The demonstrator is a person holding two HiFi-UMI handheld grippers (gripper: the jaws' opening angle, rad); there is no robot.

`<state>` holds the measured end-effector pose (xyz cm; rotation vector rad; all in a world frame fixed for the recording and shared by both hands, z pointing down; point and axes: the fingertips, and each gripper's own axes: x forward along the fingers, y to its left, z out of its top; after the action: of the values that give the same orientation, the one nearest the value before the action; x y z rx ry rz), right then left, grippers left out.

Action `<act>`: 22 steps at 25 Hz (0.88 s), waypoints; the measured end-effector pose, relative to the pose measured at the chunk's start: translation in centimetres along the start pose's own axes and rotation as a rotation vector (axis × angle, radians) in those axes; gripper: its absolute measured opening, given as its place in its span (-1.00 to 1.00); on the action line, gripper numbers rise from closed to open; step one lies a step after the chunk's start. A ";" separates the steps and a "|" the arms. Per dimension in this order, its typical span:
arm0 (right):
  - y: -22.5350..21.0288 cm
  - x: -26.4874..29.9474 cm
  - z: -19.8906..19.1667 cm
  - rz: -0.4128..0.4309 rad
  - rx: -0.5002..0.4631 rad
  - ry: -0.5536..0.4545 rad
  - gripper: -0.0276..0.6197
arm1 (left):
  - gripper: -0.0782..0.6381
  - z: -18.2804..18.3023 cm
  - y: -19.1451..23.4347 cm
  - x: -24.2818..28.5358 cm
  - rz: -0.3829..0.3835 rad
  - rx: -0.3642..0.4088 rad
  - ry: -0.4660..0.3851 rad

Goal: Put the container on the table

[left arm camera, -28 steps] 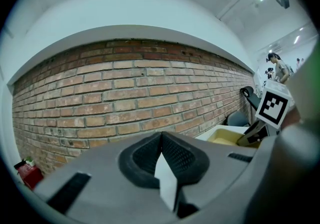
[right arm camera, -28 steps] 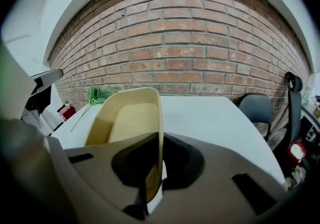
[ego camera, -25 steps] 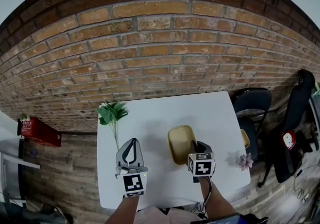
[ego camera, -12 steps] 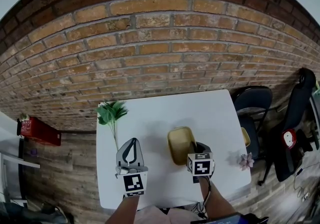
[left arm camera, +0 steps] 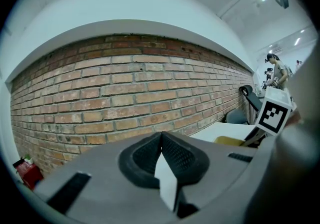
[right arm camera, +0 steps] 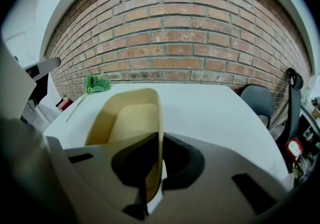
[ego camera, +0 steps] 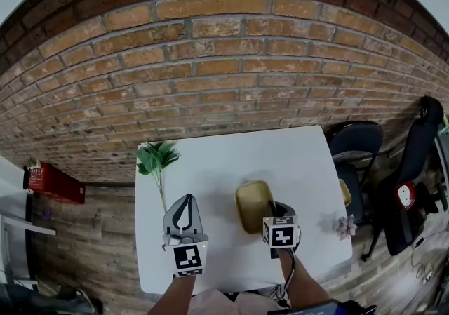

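A yellow open container [ego camera: 252,205] sits at the front right of the white table [ego camera: 210,163]; I cannot tell whether its base touches the top. My right gripper [ego camera: 274,208] is shut on its right wall, and in the right gripper view the thin yellow wall [right arm camera: 159,133] runs between the jaws of that gripper [right arm camera: 154,170]. The container's inside [right arm camera: 127,120] is empty. My left gripper [ego camera: 184,199] hovers over the table's front left, shut with nothing in it, and its closed jaws [left arm camera: 161,142] point at the brick wall.
A green plant sprig [ego camera: 157,160] lies at the table's left edge. A pink flower [ego camera: 344,226] lies near the right front corner. A dark chair [ego camera: 354,142] stands to the right, and a red object [ego camera: 56,185] is on the floor at the left. A brick wall [ego camera: 224,75] rises behind the table.
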<state>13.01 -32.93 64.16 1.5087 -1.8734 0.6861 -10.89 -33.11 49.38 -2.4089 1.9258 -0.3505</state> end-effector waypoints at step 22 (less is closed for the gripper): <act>0.1 -0.5 0.7 0.014 0.021 -0.038 -0.50 | -0.75 0.4 -0.1 -0.2 -0.002 -0.005 -0.011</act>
<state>12.86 -33.10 63.31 1.5334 -1.9123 0.6895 -10.78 -32.91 48.93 -2.4105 1.9226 -0.3324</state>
